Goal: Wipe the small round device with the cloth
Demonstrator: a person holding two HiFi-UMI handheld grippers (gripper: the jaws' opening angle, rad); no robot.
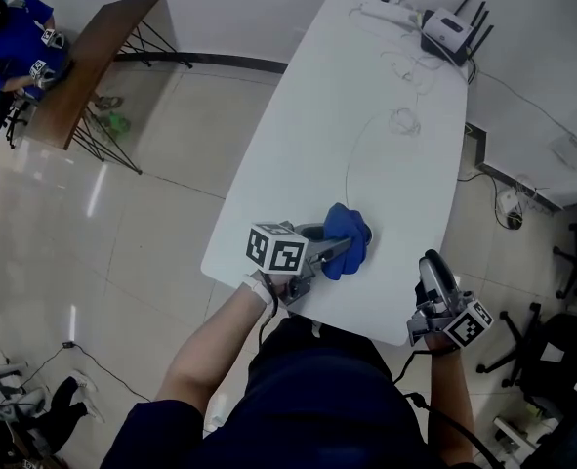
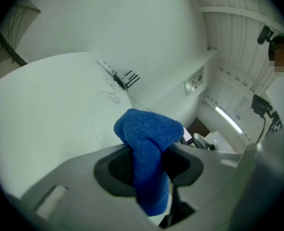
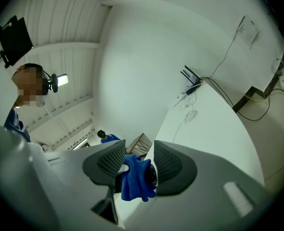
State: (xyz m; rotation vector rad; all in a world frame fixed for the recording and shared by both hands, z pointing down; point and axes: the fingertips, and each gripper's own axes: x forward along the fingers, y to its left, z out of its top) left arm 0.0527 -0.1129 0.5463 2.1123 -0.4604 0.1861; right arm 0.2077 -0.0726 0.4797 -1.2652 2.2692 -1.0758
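The left gripper's (image 1: 339, 252) fingers are clamped on a bunched blue cloth (image 1: 350, 234), which rests on the near end of the white table (image 1: 317, 96). The small round device (image 1: 309, 231) shows partly at the cloth's 9 o'clock side, touching it. The right gripper (image 1: 434, 265) has its fingers apart with nothing held. It hovers at the table edge, at 4 o'clock from the cloth and well apart from it.
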